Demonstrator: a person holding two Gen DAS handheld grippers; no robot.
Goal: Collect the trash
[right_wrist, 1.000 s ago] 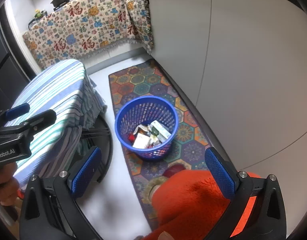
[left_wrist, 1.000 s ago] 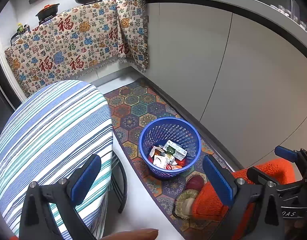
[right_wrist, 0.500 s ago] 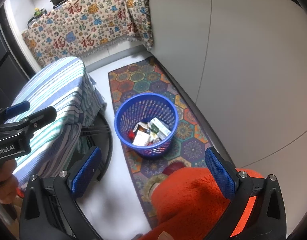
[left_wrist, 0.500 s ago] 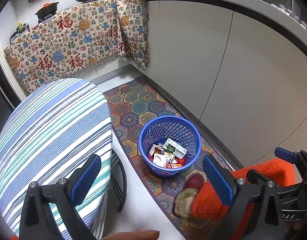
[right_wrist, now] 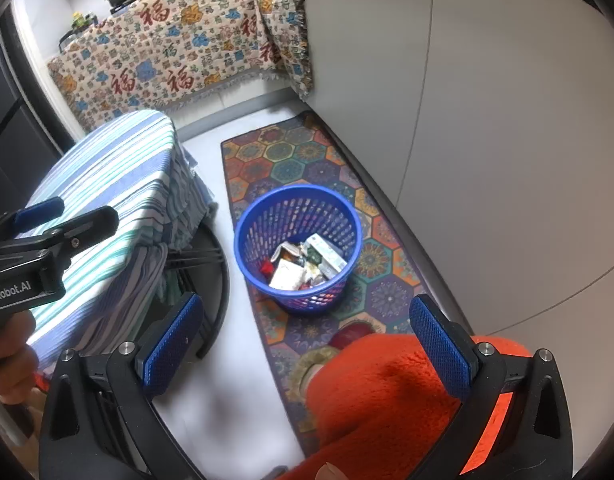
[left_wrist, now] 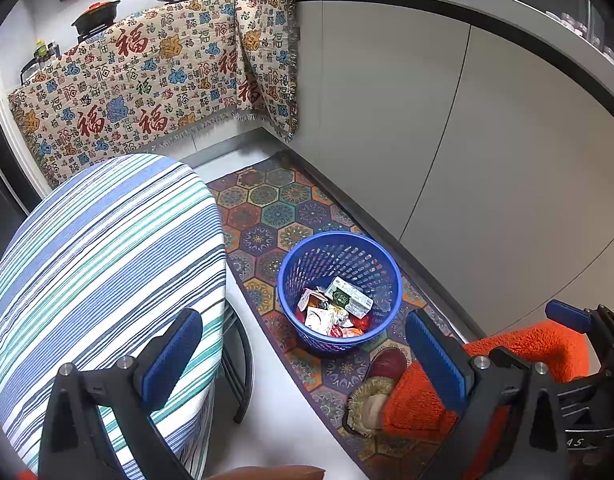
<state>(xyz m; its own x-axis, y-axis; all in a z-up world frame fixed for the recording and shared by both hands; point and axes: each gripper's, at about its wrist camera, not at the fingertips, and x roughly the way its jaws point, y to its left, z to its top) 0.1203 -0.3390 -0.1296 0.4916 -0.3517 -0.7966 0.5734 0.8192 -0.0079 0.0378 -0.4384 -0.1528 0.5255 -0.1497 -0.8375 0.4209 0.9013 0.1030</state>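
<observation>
Both grippers, left gripper [left_wrist: 303, 356] and right gripper [right_wrist: 307, 340], spread, empty; trash [left_wrist: 335, 310] lies in blue basket [left_wrist: 291, 300] (collection seemingly done); next: find stray litter.

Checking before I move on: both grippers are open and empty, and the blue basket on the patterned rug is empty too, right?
Not quite. The blue basket already holds trash: cartons and wrappers lie in its bottom, as the left wrist view shows. The rest stands: it sits on the patterned rug, and the left gripper and right gripper are open and empty.
</observation>
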